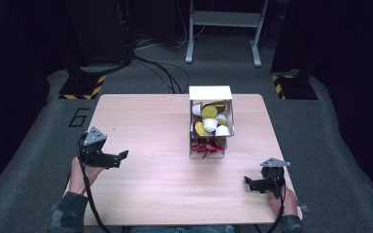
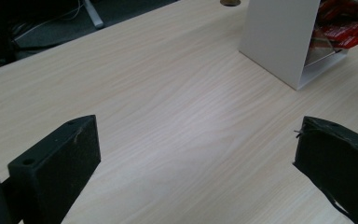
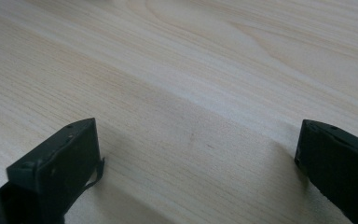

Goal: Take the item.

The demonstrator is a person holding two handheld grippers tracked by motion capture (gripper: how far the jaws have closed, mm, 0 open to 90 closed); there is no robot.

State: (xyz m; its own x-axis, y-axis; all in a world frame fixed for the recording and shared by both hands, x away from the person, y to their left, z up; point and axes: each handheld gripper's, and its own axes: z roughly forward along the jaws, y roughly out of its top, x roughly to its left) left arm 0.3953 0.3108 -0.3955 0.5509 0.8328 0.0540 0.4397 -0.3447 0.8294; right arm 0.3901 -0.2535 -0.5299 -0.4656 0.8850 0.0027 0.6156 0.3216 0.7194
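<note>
Table (image 1: 145, 194): pale wood, rounded corners, standing on grey carpet; bare over most of its top.

Rack (image 1: 210, 92): white, two tiers, at about 1 o'clock from table centre, toward the far edge. Upper tier holds white pods (image 1: 210, 124) with yellow and brown lids, heaped loosely. Lower tier holds red packets (image 1: 205, 146), some spilling toward the near lip. In the left gripper view, white side wall of the rack at 1 o'clock, red packets behind it at the top right corner.

Left gripper (image 1: 119, 157): held in the left hand (image 1: 83, 175) at about 9 o'clock on the table, near the left edge, pointing toward the middle. Jaws wide apart, nothing between them, bare wood in the gap. Raised above the tabletop, touching nothing. Well apart from the rack.

Right gripper (image 1: 249, 183): held in the right hand (image 1: 284, 199) at about 4 o'clock on the table, near the front right corner, pointing left. Jaws wide apart, nothing between them. Sits very low over the wood, shadows close under both jaws; contact with the table cannot be told. Well apart from the rack.

Cable (image 1: 88, 196) trailing from the left gripper back along the forearm and off the near edge.
</note>
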